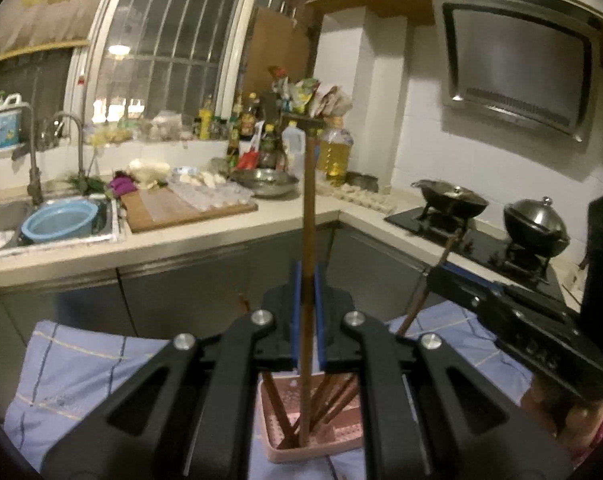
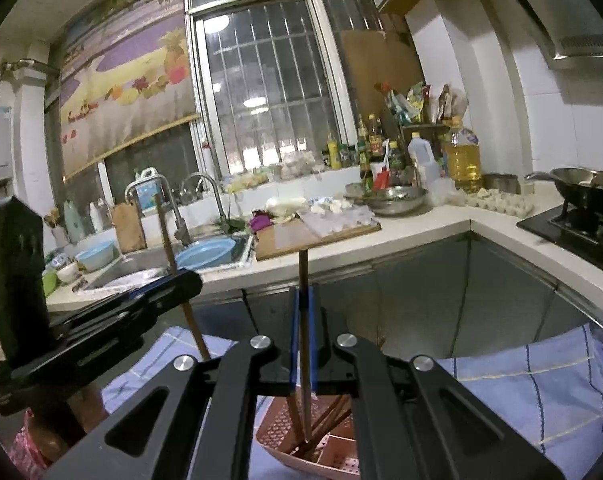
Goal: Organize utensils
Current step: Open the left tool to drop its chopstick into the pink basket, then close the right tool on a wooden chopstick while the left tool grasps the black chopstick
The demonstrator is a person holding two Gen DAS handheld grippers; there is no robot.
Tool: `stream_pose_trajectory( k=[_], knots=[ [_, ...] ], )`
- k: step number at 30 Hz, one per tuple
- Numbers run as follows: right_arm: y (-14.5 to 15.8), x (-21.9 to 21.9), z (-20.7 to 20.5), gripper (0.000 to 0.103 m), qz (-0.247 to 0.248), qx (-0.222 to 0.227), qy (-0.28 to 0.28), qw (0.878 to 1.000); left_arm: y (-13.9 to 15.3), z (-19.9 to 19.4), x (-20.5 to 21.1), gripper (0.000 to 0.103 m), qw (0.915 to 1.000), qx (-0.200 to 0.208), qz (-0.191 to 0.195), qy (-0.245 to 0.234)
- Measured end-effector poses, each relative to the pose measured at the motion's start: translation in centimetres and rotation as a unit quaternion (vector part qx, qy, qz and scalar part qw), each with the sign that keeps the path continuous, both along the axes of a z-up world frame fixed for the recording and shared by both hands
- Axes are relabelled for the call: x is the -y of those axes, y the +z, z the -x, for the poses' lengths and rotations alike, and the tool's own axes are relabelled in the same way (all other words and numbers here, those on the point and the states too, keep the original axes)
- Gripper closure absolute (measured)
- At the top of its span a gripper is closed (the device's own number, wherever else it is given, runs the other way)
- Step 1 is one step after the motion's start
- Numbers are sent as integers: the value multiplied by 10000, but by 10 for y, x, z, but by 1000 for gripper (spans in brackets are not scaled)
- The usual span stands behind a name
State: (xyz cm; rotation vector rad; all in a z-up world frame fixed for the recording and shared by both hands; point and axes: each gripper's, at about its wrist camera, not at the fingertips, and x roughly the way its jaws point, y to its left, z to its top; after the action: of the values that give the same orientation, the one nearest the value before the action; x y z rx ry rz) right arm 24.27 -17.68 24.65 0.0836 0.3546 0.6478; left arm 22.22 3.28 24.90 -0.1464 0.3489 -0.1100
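My left gripper is shut on a brown chopstick that stands upright, its lower end in the pink utensil holder. My right gripper is shut on another brown chopstick, also upright over the pink holder. Several more chopsticks lean inside the holder. The right gripper also shows at the right of the left wrist view, holding its chopstick. The left gripper shows at the left of the right wrist view.
The holder stands on a blue checked cloth. Behind is an L-shaped kitchen counter with a sink, a blue basin, a cutting board, bottles and two woks on the stove.
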Motion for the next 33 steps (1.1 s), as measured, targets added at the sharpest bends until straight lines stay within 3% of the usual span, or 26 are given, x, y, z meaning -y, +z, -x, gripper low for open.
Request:
stream_pose_trajectory(
  k=[5, 11, 12, 13, 15, 22, 24, 27, 28, 30, 33],
  knots=[
    [-40, -7, -15, 98, 221, -291, 34, 9993, -51, -25, -2, 97, 9994, -326, -58, 127],
    [-79, -15, -22, 97, 416, -893, 217, 9949, -117, -39, 12, 96, 9921, -1226, -225, -112],
    [-79, -13, -21, 97, 379, -927, 213, 9947, -121, -37, 13, 90, 9906, -1336, -252, -151],
    [-78, -11, -17, 97, 324, -956, 215, 9947, -120, -35, 12, 79, 9902, -1364, -236, -163],
    [-73, -7, -12, 97, 254, -951, 209, 9949, -109, -24, 5, 68, 9923, -1224, -164, -101],
    [-36, 19, 28, 94, -93, -586, 168, 9981, -48, 44, -27, 66, 9983, -425, 399, 15],
    [-30, 29, 44, 91, -204, -470, 177, 9985, -43, 70, -36, 60, 9983, -222, 541, 55],
    [-36, 48, 73, 71, -354, -377, 179, 9985, -61, 110, -47, 58, 9977, -179, 621, 200],
    [-47, 56, 86, 61, -382, -394, 156, 9984, -72, 118, -49, 58, 9974, -253, 634, 219],
    [-76, 63, 104, 61, -235, -571, 81, 9981, -107, 132, -50, 58, 9957, -605, 647, 281],
    [-155, 45, 126, 67, 862, -1289, -27, 9879, -159, 135, -46, 58, 9882, -1315, 746, 232]
  ],
)
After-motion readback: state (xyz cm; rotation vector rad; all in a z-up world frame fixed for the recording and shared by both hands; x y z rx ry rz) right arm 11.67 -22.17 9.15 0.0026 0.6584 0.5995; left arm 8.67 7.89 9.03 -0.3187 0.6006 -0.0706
